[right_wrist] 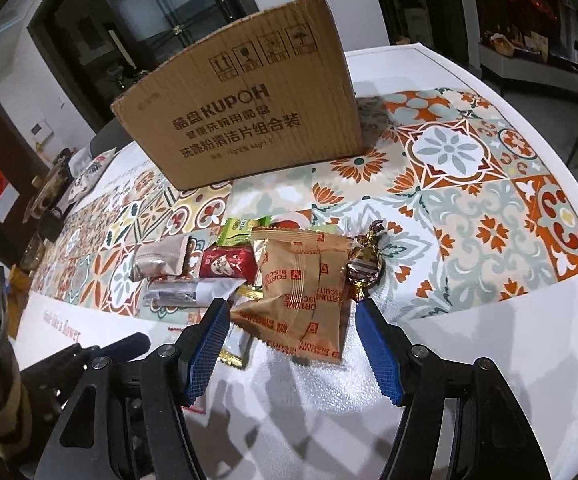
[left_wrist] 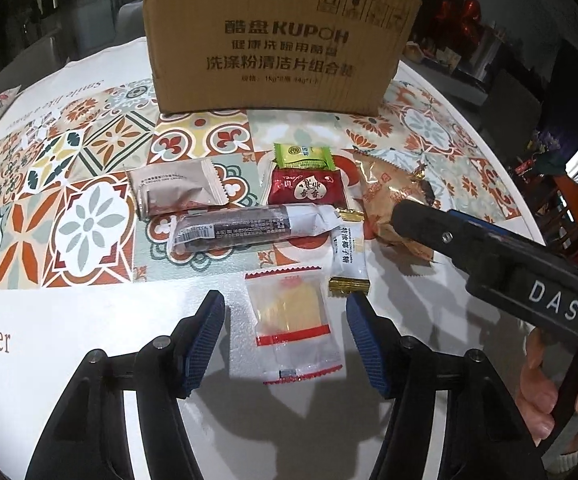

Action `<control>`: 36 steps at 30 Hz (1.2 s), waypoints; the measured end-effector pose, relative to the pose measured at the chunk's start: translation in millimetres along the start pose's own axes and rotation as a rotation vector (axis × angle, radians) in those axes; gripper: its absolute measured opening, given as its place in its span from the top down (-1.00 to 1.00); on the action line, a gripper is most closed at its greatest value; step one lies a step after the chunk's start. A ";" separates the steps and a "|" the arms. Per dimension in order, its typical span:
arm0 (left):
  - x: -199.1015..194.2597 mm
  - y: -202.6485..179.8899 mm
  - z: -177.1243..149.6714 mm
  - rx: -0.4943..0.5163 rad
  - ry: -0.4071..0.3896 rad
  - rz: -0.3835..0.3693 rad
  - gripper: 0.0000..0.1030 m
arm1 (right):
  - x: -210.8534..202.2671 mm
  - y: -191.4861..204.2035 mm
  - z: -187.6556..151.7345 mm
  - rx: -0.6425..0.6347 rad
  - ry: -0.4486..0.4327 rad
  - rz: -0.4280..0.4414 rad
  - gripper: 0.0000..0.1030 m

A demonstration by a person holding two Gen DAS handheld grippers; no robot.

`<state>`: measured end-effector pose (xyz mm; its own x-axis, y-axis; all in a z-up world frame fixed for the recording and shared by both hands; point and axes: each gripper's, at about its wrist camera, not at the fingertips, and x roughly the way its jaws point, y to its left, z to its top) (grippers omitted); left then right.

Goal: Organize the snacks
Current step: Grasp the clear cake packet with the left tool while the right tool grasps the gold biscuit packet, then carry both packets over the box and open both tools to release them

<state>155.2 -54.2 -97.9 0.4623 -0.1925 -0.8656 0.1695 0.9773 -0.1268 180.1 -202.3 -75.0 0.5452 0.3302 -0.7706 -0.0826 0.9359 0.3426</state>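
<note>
Several wrapped snacks lie on the patterned tablecloth in front of a cardboard box (left_wrist: pixel 277 44), which also shows in the right wrist view (right_wrist: pixel 245 116). My left gripper (left_wrist: pixel 285 316) is open, its jaws on either side of a clear yellow-and-red snack packet (left_wrist: pixel 291 320). My right gripper (right_wrist: pixel 291 316) is open around a tan fortune biscuit bag (right_wrist: pixel 305 288); that bag shows in the left wrist view (left_wrist: pixel 389 196) with the right gripper's finger (left_wrist: pixel 417 220) over it. Nearby lie a long dark bar (left_wrist: pixel 245 228), a red packet (left_wrist: pixel 309 188), a green packet (left_wrist: pixel 303 156), a beige packet (left_wrist: pixel 177 192), and a white candy stick (left_wrist: pixel 347 260).
A foil-wrapped candy (right_wrist: pixel 365 264) lies right of the biscuit bag. The round table's edge (right_wrist: pixel 569 200) curves at the right. Cups and small items (right_wrist: pixel 45 208) stand at the far left. A hand (left_wrist: pixel 557 392) holds the right gripper.
</note>
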 end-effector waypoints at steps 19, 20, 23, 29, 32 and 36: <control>2.2 6.3 0.8 0.006 -0.026 -0.010 0.37 | 15.2 13.0 -6.4 -0.098 0.010 -0.063 0.18; 0.4 6.3 1.0 0.006 -0.032 -0.012 0.37 | 14.5 13.9 -7.2 -0.105 0.006 -0.066 0.20; -7.1 6.5 1.8 0.003 -0.056 -0.020 0.37 | 10.3 16.3 -8.6 -0.110 -0.001 -0.068 0.21; -28.1 7.3 5.3 0.002 -0.122 -0.020 0.37 | -4.4 23.0 -10.3 -0.122 -0.030 -0.075 0.22; -38.5 7.7 5.6 0.010 -0.154 -0.017 0.37 | -12.5 26.7 -9.6 -0.125 -0.043 -0.071 0.22; -53.4 8.4 7.8 0.011 -0.191 -0.028 0.37 | -25.5 33.6 -7.1 -0.135 -0.072 -0.067 0.22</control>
<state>138.8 -36.4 -49.0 0.6136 -0.2338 -0.7542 0.1935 0.9706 -0.1434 157.5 -178.4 -47.6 0.6114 0.2611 -0.7470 -0.1525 0.9652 0.2125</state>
